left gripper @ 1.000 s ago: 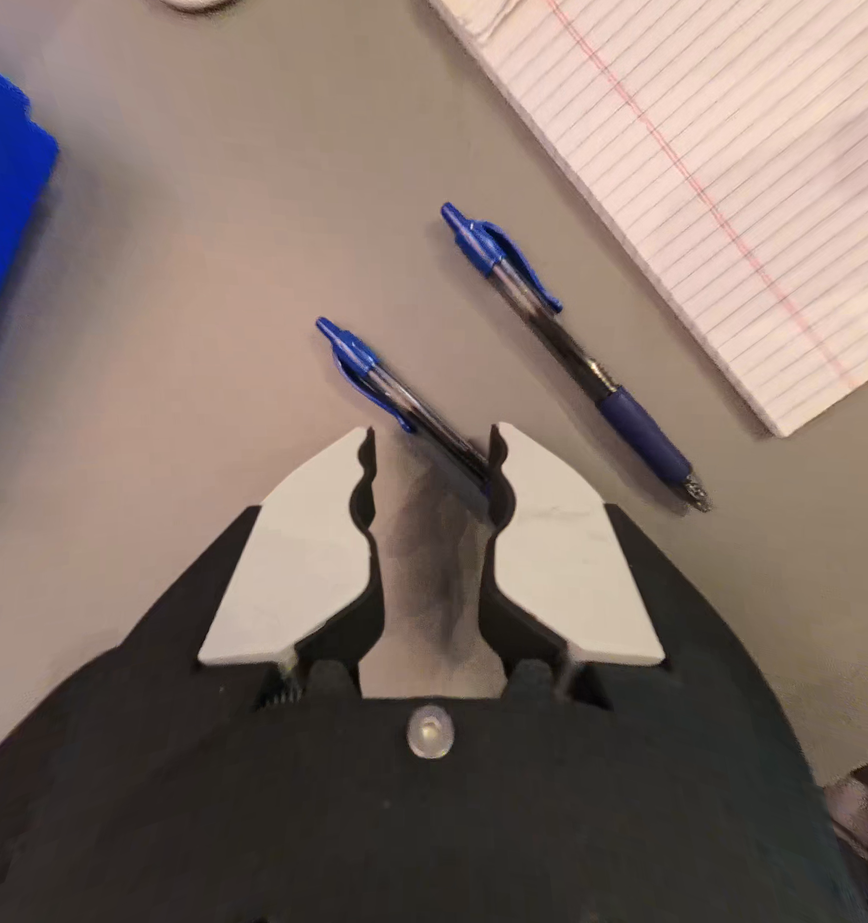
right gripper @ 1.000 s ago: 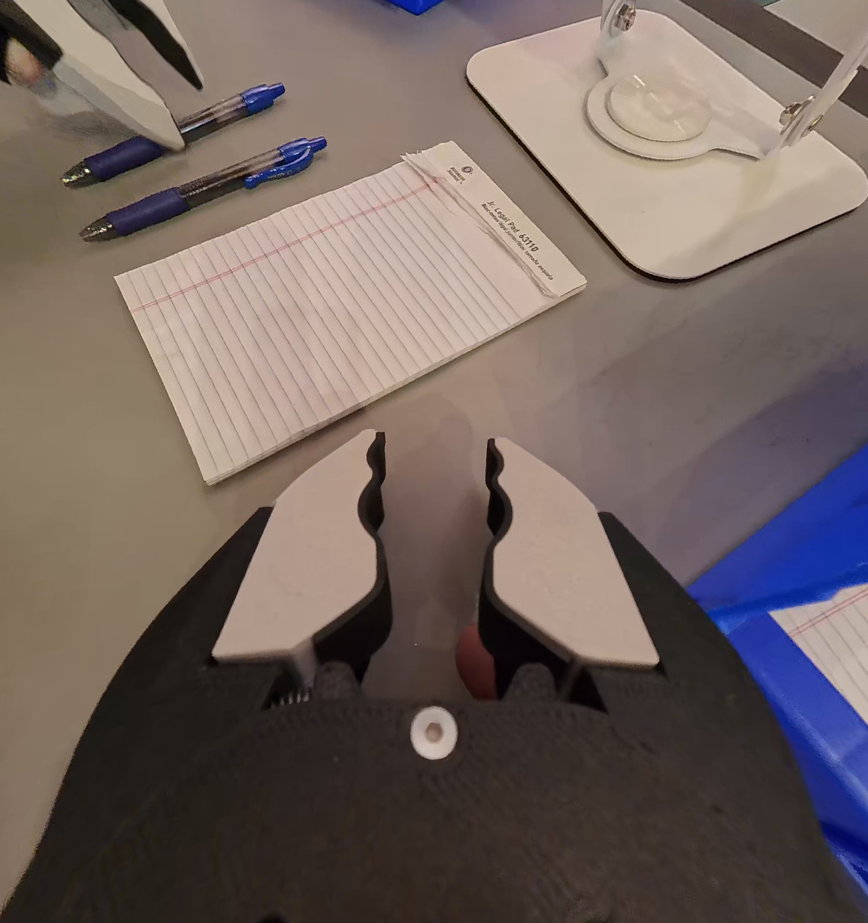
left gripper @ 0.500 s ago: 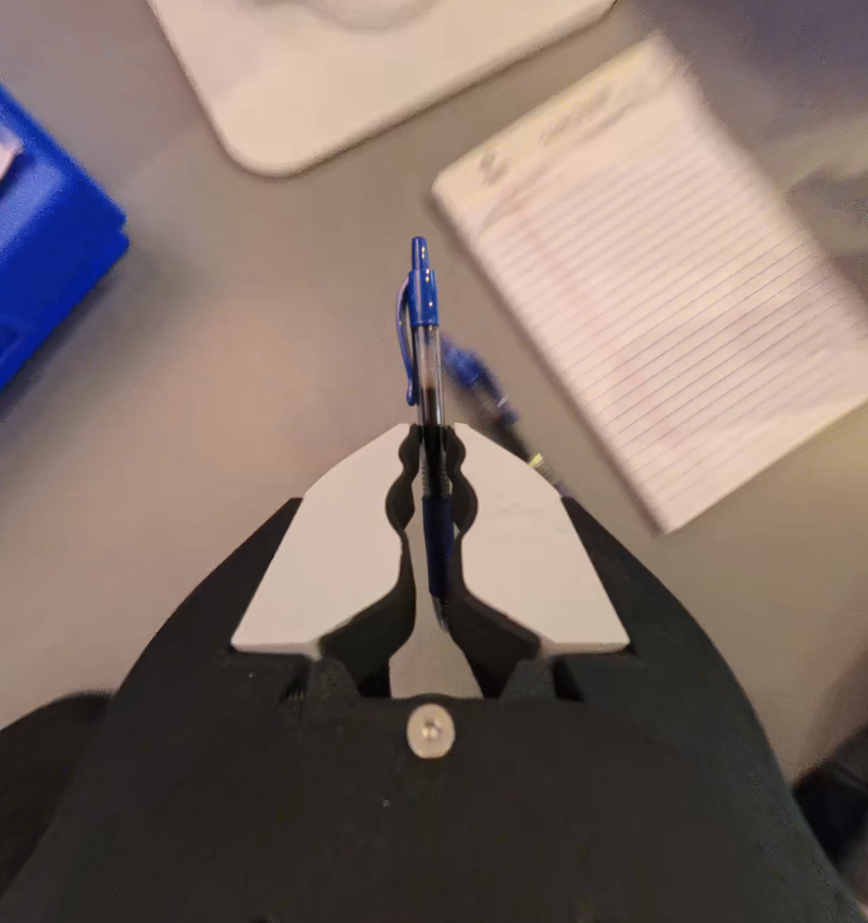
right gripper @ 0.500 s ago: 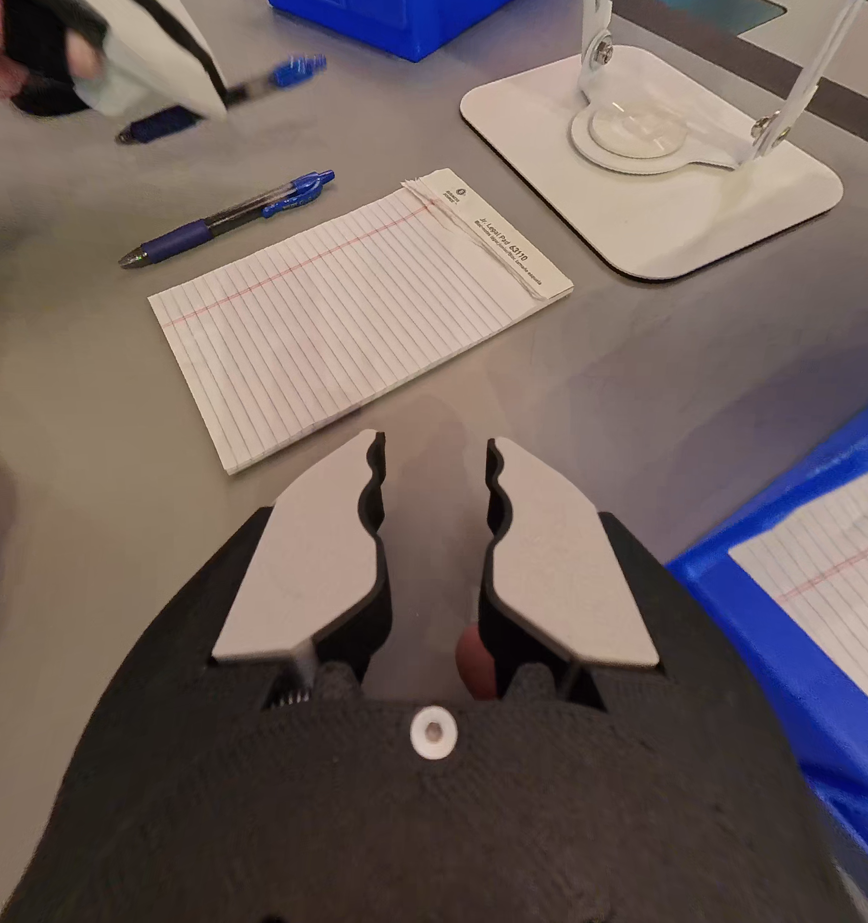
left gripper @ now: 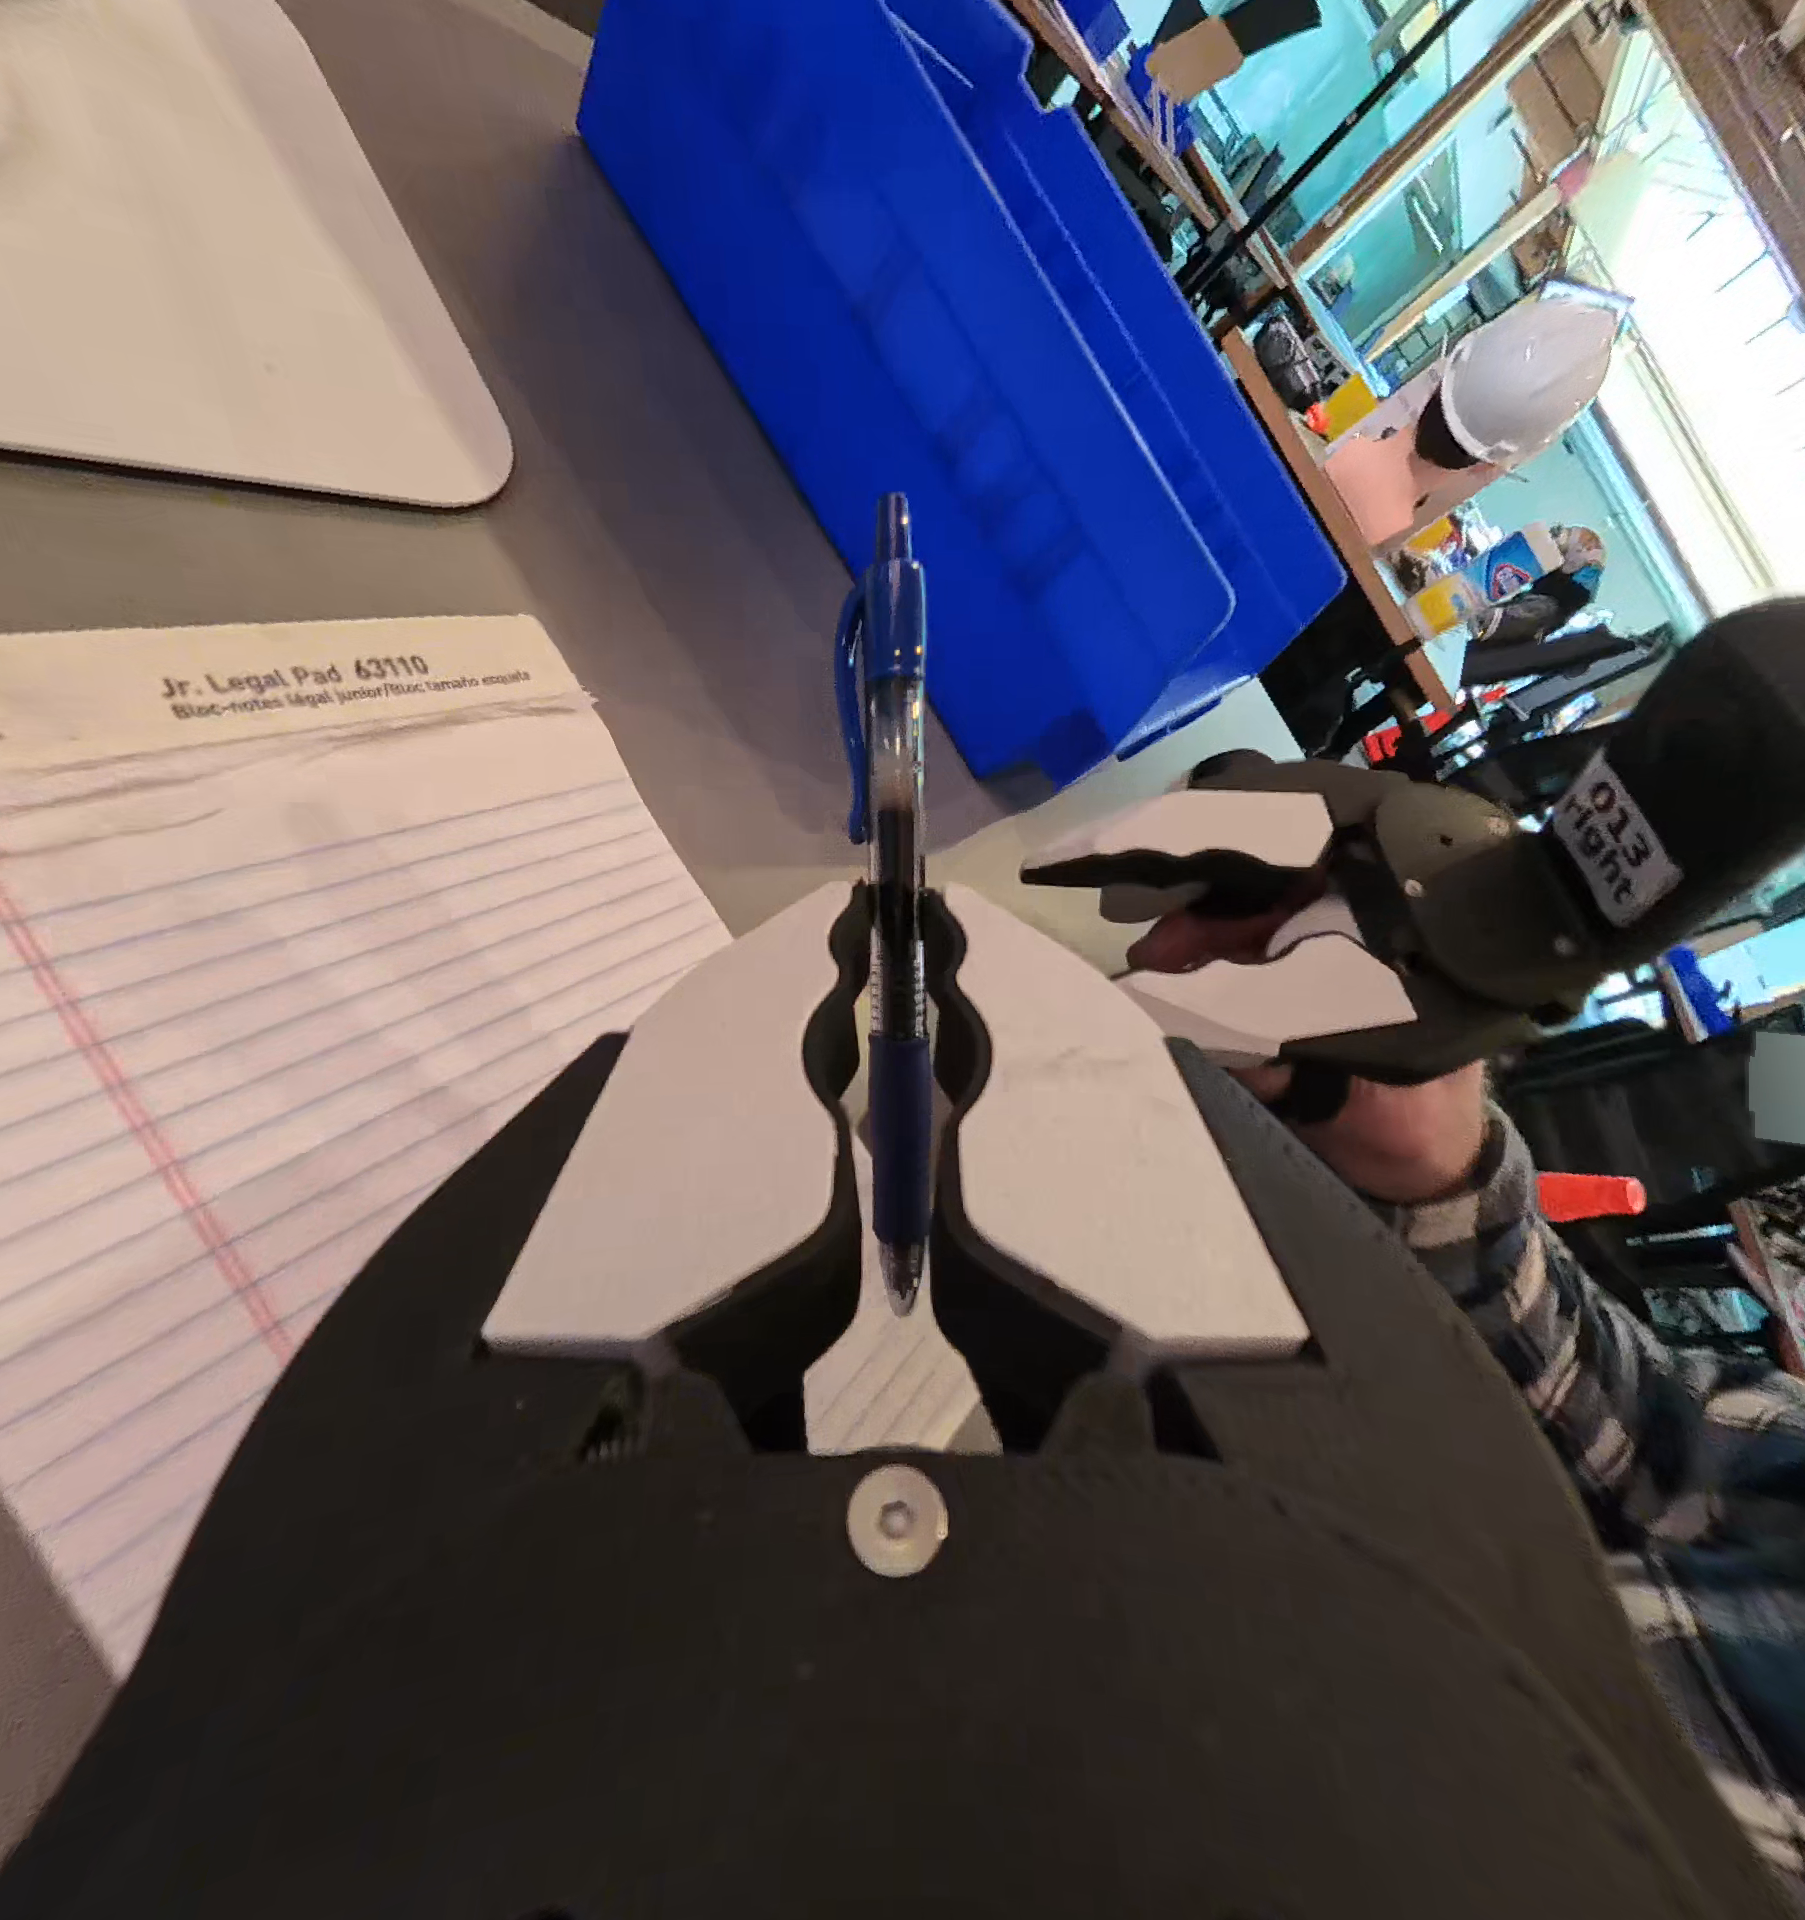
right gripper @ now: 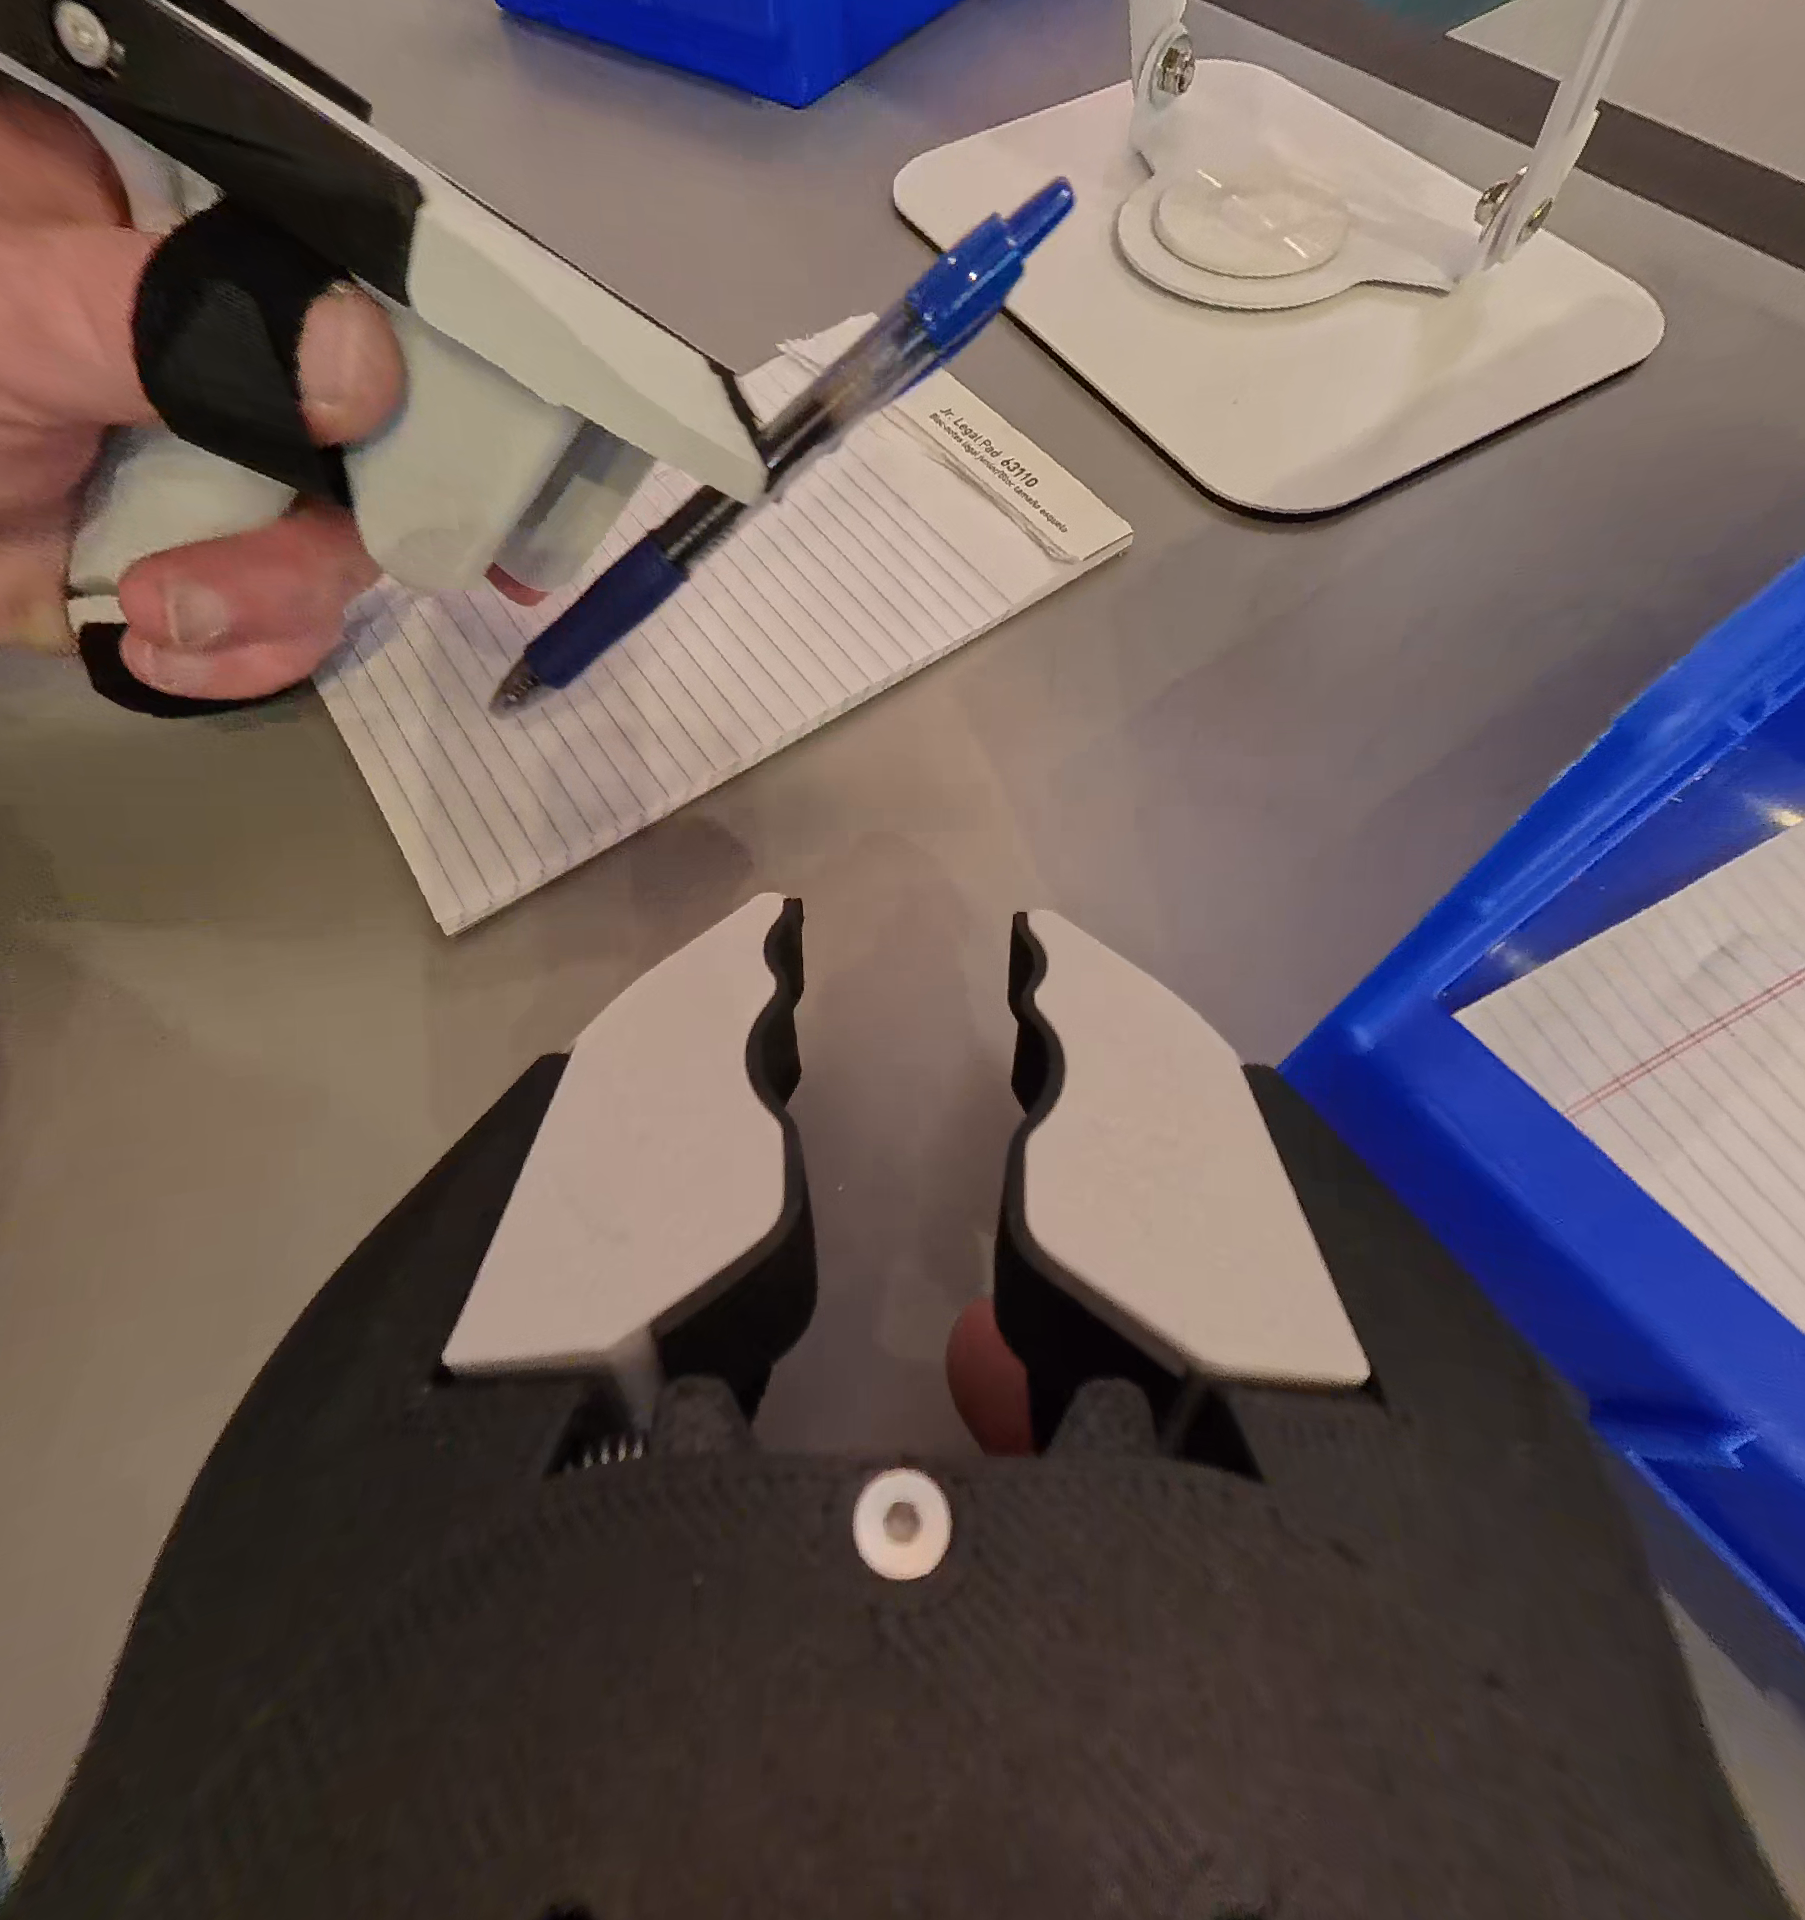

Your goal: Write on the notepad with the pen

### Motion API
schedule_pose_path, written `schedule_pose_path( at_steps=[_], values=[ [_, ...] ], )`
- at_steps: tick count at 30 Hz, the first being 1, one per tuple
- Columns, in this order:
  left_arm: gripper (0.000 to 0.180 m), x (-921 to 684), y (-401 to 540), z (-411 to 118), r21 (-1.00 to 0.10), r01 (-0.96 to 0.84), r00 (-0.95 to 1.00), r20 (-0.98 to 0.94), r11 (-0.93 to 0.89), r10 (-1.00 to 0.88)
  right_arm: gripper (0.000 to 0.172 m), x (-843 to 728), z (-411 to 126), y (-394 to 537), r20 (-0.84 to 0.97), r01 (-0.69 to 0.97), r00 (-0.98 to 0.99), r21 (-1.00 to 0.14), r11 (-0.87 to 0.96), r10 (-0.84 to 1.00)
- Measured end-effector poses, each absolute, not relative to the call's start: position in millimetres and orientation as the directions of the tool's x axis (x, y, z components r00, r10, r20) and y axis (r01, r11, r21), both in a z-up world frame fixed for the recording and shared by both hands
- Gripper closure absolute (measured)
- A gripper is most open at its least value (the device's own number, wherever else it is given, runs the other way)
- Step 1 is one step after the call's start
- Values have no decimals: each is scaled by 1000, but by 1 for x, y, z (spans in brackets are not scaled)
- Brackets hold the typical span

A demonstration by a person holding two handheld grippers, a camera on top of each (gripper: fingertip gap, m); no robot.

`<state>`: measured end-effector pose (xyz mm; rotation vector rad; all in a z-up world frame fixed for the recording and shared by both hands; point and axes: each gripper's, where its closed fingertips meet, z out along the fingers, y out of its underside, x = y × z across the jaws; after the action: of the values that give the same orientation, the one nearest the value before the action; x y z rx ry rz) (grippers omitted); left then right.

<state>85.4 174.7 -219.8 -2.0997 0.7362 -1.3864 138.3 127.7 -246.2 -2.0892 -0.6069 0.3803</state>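
One grey table (right gripper: 1241, 727) carries everything. Two blue bins: one at the far edge (right gripper: 732, 42), one at the right (right gripper: 1563, 1195) holding a lined pad (right gripper: 1729, 1081). One white stand base (right gripper: 1293, 343), far right. One lined notepad (right gripper: 773, 582), flat near the table's middle. Two grippers: the left gripper (left gripper: 896, 894), clamped with both pads on the barrel of the pen; the right gripper (right gripper: 906, 914), jaws apart and bare above the table. One blue pen (right gripper: 856, 374), held tilted over the notepad, its tip (right gripper: 513, 691) low over the sheet; contact cannot be told.
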Motion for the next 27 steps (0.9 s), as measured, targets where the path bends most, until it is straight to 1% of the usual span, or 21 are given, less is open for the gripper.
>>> schedule_pose_path(
  at_steps=[3,7,8,9,10,12,14,16,17,19,21,22,24,25,27],
  values=[
    [171,90,181,-221,-643,-91,332,700,-760,-632,134,138,-247,128,-34,284,831,-833,-476,556],
    [170,97,176,-228,-590,-68,309,754,-805,-579,134,138,-247,128,-37,282,830,-833,-477,556],
    [163,98,174,-228,-580,-60,302,765,-812,-569,134,138,-247,128,-37,283,830,-832,-478,556],
    [150,100,171,-229,-572,-71,297,770,-817,-565,134,138,-247,128,-36,284,830,-831,-478,556],
    [141,101,169,-225,-576,-66,283,772,-815,-569,134,138,-248,128,-35,285,831,-831,-478,556],
    [126,101,164,-223,-578,-78,264,774,-812,-576,134,138,-248,128,-34,287,830,-828,-481,556],
    [119,95,166,-219,-602,-79,274,753,-794,-598,135,137,-249,128,-35,289,830,-827,-482,556],
    [121,81,169,-208,-646,-83,289,713,-759,-639,135,138,-248,128,-37,285,830,-830,-480,556],
    [121,68,172,-204,-683,-96,324,667,-724,-671,135,138,-248,128,-39,282,830,-831,-479,556],
    [131,32,186,-201,-764,-144,436,522,-629,-733,135,138,-247,128,-42,278,831,-832,-480,554],
    [124,-10,205,-211,-801,-270,576,310,-534,-756,135,138,-249,128,-45,280,831,-828,-486,555],
    [121,-30,212,-218,-788,-330,623,232,-520,-747,135,138,-249,128,-44,283,831,-826,-488,555],
    [127,-53,215,-233,-744,-385,656,195,-546,-729,135,138,-249,128,-37,289,830,-824,-487,556],
    [125,-61,215,-245,-708,-429,672,164,-561,-722,135,137,-250,128,-35,291,831,-823,-488,556],
    [128,-72,212,-267,-631,-539,672,77,-558,-737,135,138,-250,128,-33,292,831,-824,-486,555]
  ],
)
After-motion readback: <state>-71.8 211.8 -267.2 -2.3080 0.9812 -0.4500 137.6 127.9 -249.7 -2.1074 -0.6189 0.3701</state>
